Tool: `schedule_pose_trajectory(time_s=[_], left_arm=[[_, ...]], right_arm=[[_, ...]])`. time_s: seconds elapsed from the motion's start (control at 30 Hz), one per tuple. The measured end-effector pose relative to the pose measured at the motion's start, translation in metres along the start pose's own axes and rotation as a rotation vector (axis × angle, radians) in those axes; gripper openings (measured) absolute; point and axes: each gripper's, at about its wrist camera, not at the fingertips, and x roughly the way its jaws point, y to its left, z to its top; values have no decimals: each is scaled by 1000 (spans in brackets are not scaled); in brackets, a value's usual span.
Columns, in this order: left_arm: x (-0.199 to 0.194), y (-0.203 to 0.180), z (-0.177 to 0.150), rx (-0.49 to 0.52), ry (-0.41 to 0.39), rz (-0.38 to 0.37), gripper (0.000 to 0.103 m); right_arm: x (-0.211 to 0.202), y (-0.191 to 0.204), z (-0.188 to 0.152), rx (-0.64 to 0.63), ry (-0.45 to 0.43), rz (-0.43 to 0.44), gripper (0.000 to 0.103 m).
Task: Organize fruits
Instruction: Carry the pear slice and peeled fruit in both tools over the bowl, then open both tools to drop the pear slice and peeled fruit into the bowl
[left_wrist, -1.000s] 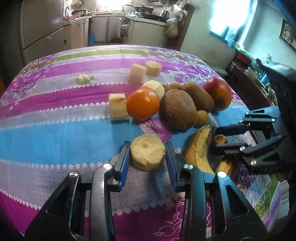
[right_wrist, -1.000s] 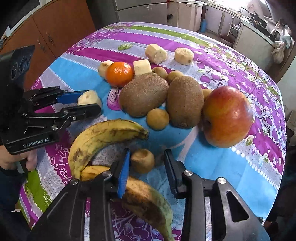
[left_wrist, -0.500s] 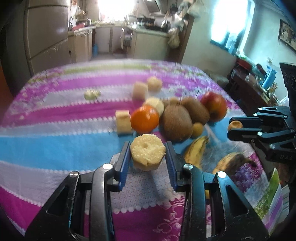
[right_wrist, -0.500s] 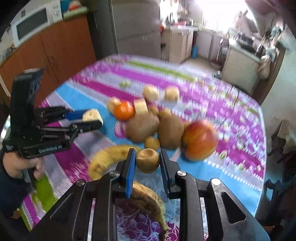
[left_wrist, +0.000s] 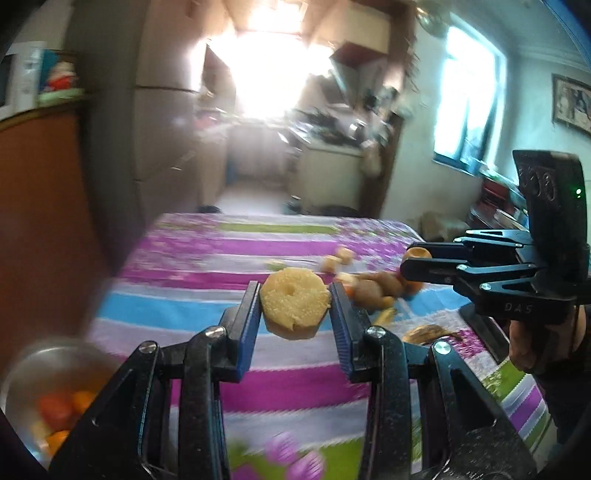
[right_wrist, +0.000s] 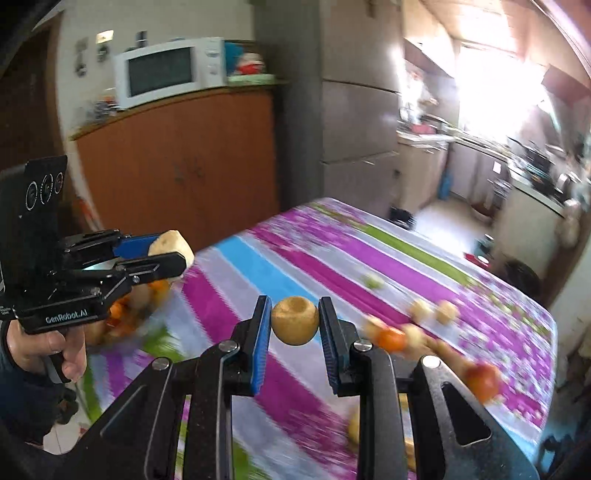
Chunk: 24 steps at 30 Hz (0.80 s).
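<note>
Both fruits were up off the table, where a second earlier we had them low over the cloth!

Our left gripper pinched the yellow ring slice in mid-air; our right gripper squeezed the small brown fruit above the striped tablecloth. The fruit pile had blurred beyond telling, the metal bowl was cut off at the edge, and we read "GenRobot.AI" on the left tool.

Striped tablecloth covers the table, magenta, blue, white and green. Fruit pile sits on it toward its right side, blurred; banana lies just nearer than the pile.
</note>
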Motion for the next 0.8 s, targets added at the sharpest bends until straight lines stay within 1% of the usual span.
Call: schedule_pose_trajectory(time_s=[0.1, 0.17, 0.27, 0.37, 0.5, 0.6, 0.7, 0.8], left_arm=[[-40, 46, -10, -51, -28, 89, 37], [-59, 74, -18, -80, -34, 142, 37], [-78, 120, -34, -151, -25, 215, 37], [-84, 154, -53, -206, 8, 262, 37], [-78, 168, -74, -230, 60, 269, 37], [-67, 173, -84, -235, 108, 262, 37], [-58, 173, -88, -232, 136, 244, 37], [-62, 168, -92, -228, 145, 230, 37]], right_arm=[[14, 44, 17, -35, -10, 78, 29], [26, 72, 27, -58, -8, 128, 29], [47, 113, 37, -90, 13, 198, 29], [74, 147, 43, -120, 53, 249, 29], [102, 182, 40, -146, 103, 306, 29], [120, 202, 36, -160, 139, 321, 29], [132, 209, 28, -159, 170, 329, 29], [140, 208, 21, -146, 202, 343, 29]])
